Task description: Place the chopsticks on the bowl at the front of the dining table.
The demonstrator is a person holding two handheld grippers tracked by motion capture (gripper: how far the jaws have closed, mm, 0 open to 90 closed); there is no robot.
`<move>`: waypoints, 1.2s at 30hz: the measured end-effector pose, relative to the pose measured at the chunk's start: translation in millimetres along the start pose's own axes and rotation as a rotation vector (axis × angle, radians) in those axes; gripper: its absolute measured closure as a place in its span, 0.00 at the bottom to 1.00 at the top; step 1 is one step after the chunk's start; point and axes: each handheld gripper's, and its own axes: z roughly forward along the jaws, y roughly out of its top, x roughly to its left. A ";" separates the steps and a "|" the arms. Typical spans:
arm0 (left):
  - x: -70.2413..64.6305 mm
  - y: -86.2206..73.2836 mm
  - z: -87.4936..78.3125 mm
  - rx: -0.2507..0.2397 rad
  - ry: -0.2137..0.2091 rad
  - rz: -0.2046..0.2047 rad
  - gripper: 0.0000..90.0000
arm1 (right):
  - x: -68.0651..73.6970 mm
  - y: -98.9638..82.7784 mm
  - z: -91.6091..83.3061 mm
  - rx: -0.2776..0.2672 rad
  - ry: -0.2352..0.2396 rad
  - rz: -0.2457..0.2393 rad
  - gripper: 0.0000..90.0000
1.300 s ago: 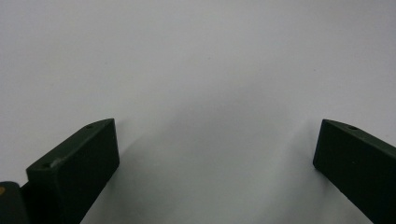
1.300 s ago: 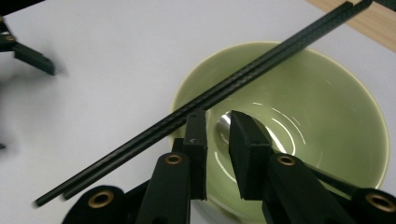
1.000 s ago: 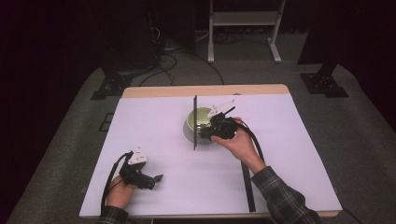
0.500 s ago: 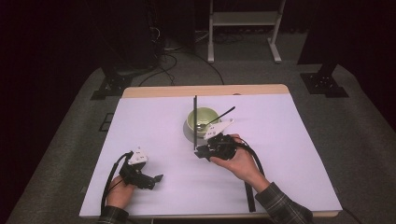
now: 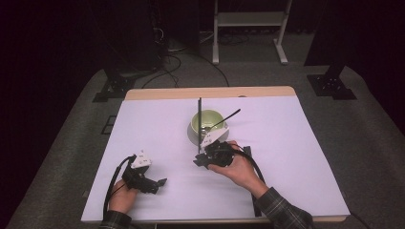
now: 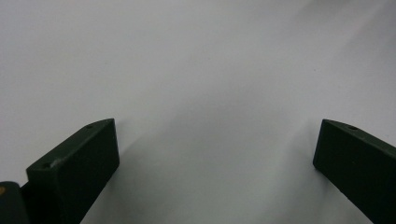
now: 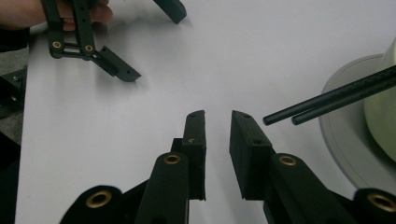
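A pale green bowl (image 5: 208, 122) sits on a grey plate (image 7: 341, 140) in the middle of the white table sheet (image 5: 286, 143). Two thin black sticks (image 5: 199, 119) lie side by side past the bowl's left side, their near ends (image 7: 280, 117) just right of my right gripper. Another dark stick (image 5: 228, 117) leans out of the bowl. My right gripper (image 5: 197, 161) (image 7: 218, 114) is low over the sheet in front of the bowl, its jaws a narrow gap apart with nothing between them. My left gripper (image 5: 160, 183) (image 6: 215, 135) rests near the front left, wide open over bare sheet.
A long black strip (image 5: 254, 195) lies on the sheet under the right forearm. In the right gripper view the left gripper (image 7: 116, 65) shows ahead, at the upper left. A wooden table edge (image 5: 210, 92) runs along the back; stands and cables are on the floor beyond.
My right hand has drawn back from the bowl toward the front and left, and sunk closer to the sheet. The left hand has kept still.
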 end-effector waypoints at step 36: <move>-0.2 -0.1 0.2 -0.002 -0.001 -0.004 0.00 | -35.0 -40.5 -34.6 -0.015 -0.123 0.099 0.58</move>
